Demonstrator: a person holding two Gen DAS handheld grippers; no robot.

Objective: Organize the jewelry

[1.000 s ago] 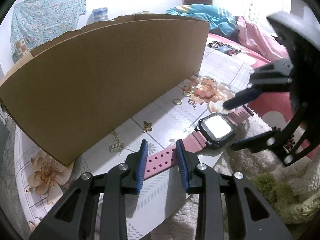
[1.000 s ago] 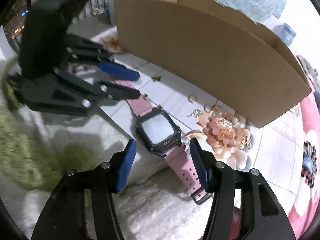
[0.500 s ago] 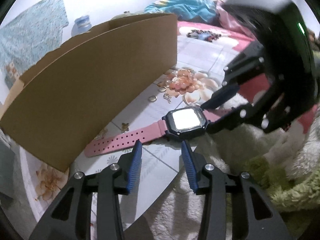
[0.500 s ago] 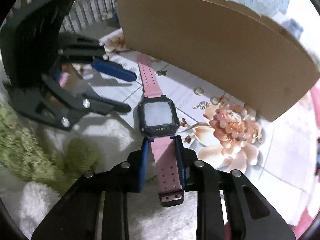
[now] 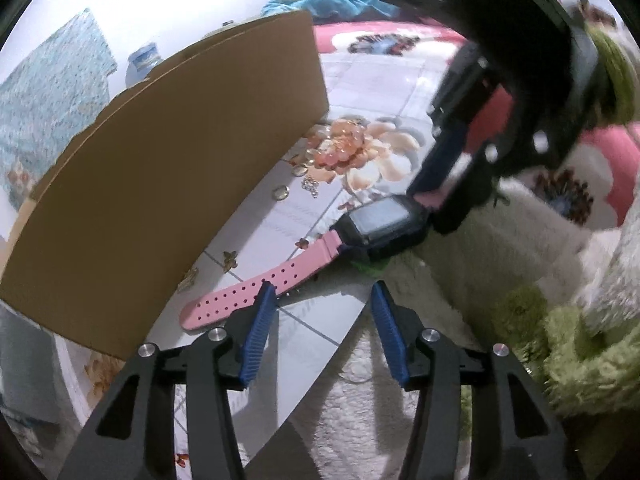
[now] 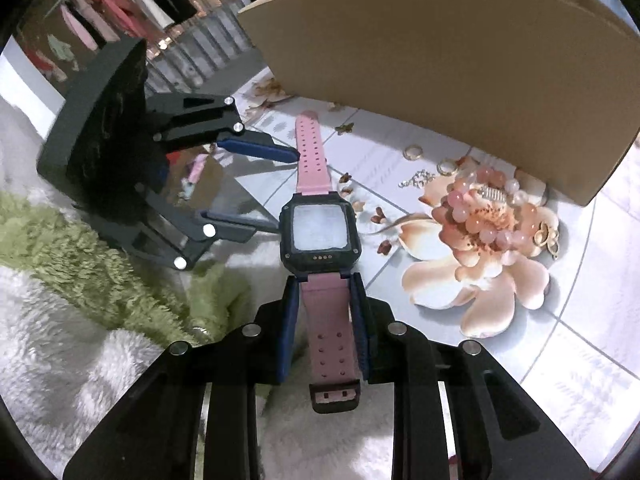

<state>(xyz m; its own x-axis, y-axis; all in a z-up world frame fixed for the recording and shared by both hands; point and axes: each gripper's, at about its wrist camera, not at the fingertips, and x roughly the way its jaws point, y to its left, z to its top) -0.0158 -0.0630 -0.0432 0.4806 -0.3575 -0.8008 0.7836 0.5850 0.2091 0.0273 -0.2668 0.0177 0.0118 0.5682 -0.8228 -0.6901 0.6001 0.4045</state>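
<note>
A pink-strapped watch (image 6: 318, 232) with a black square case lies on the flowered tile floor in front of a cardboard box (image 6: 440, 60). My right gripper (image 6: 324, 284) is shut on its buckle-side strap just below the case; the left wrist view shows that gripper (image 5: 440, 196) at the watch (image 5: 380, 216), slightly blurred. My left gripper (image 5: 322, 312) is opening, nothing between its pads. The strap's free end (image 5: 240, 300) lies just past its left fingertip. The right wrist view has the left gripper (image 6: 282, 192) beside the strap.
A pink bead bracelet (image 6: 480, 216), two rings (image 6: 412, 152), a small chain (image 6: 418, 179) and a gold charm (image 6: 548, 236) lie on the tiles by the box. A white and green shaggy rug (image 6: 100, 272) borders the tiles. A water bottle (image 5: 142, 60) stands behind the box.
My left gripper let go of the strap's free end, drew back and spread wider. My right gripper closed on the buckle-side strap and swung the watch round.
</note>
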